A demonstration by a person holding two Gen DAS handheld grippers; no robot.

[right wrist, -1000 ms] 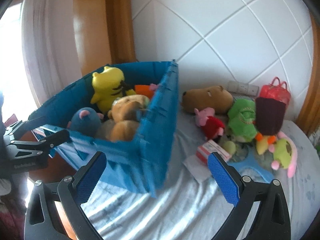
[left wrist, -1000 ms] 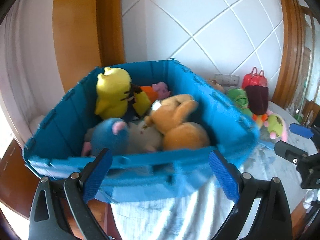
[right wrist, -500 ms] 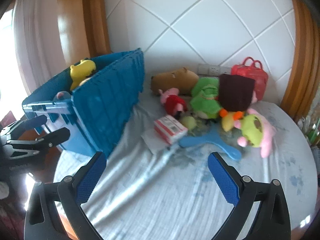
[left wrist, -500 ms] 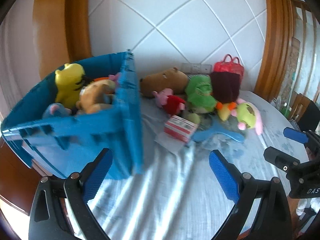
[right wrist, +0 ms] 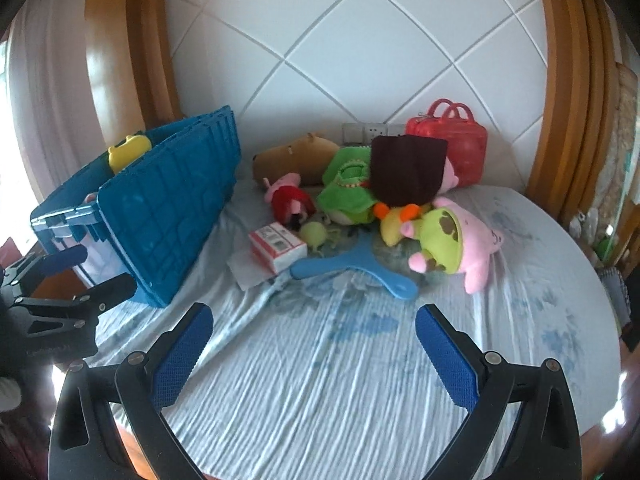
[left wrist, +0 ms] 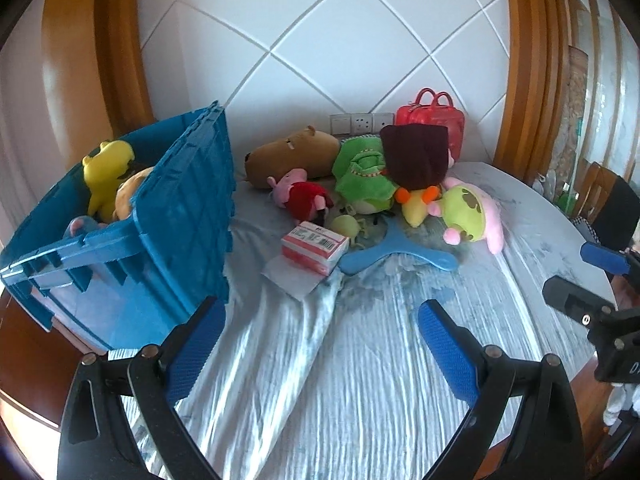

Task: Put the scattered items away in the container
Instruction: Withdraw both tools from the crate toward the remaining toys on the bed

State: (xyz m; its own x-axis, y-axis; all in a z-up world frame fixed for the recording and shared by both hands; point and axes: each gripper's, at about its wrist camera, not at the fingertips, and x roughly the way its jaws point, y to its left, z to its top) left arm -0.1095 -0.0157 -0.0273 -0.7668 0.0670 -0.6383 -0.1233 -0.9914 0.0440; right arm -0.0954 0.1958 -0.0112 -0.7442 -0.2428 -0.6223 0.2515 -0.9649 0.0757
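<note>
A blue crate (left wrist: pixel 168 232) (right wrist: pixel 168 216) stands at the left with a yellow plush (left wrist: pixel 106 176) and other soft toys inside. Scattered at the back lie a brown plush (left wrist: pixel 292 152), a pink-and-red pig plush (left wrist: pixel 304 196), a green plush (left wrist: pixel 364 176), a pink-and-green plush (right wrist: pixel 456 240), a red-and-white box (left wrist: pixel 314 246) and a blue boomerang (right wrist: pixel 356 268). My left gripper (left wrist: pixel 320 344) is open and empty above the cloth, short of the box. The right gripper (right wrist: pixel 316 348) is open and empty too, in front of the boomerang.
A red handbag (right wrist: pixel 448 144) and a dark brown pouch (right wrist: pixel 404 168) stand at the back by the tiled wall. A pale blue cloth (right wrist: pixel 340 392) covers the round table. Wooden trim frames both sides. Bare cloth lies in front of both grippers.
Both views have swung right, away from the crate, toward the scattered toys. The crate has slid to the left of both frames. Both grippers stay open and empty.
</note>
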